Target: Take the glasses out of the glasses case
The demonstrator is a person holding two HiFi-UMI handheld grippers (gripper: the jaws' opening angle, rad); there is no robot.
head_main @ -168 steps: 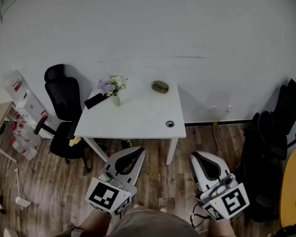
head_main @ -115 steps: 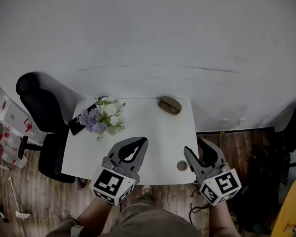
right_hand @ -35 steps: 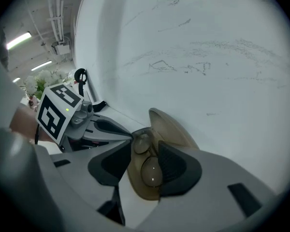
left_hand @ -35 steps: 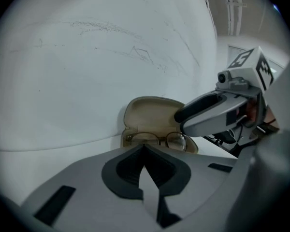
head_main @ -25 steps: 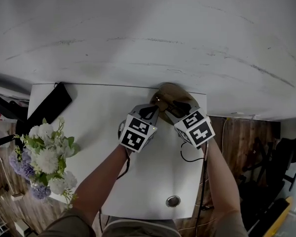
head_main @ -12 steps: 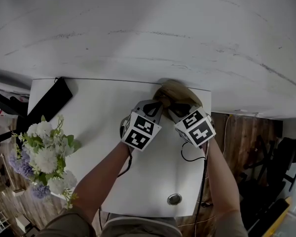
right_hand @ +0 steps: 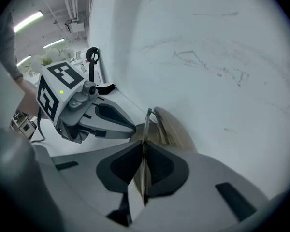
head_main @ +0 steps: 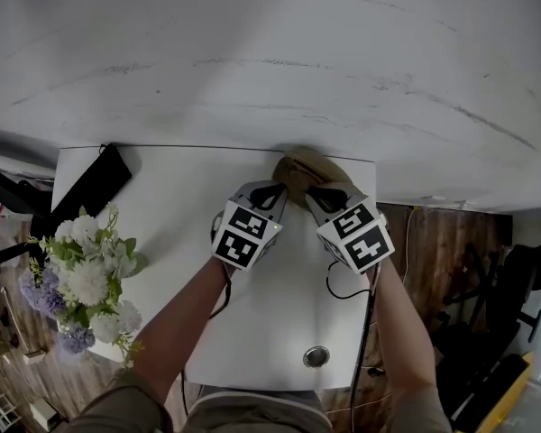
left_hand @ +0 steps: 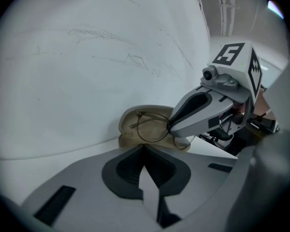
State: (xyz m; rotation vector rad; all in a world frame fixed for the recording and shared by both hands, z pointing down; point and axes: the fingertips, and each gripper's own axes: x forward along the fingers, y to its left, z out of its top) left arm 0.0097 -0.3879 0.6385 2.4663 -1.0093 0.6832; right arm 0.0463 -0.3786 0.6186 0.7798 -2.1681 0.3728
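Behind both grippers, closest to the person, a round grommet (head_main: 316, 356) sat in the white table (head_main: 180, 215), and a thin black cable (head_main: 338, 282) hung back from the right gripper (head_main: 317, 194). Wooden floor (head_main: 433, 242) showed off that gripper's right, past the table's edge. Well off to the left gripper's (head_main: 275, 190) left stood a bunch of white and purple flowers (head_main: 81, 278), and further along that side a flat black object (head_main: 90, 188) lay at the table's far corner.

The left gripper's jaws were drawn together, clamped on the near rim of the open glasses case (head_main: 311, 165). The right gripper's jaws had just been closing and gripped the glasses (left_hand: 152, 128), which showed edge-on between its pads. The glasses were tilted up just ahead of its tips, over the case's tan lower half and not clear of it. The case lay at the table's far edge, against the plain white wall (head_main: 270, 52), which filled everything beyond both tools.

Counted: two grippers, one case, one pair of glasses, one bunch of flowers, one grommet, one black object.
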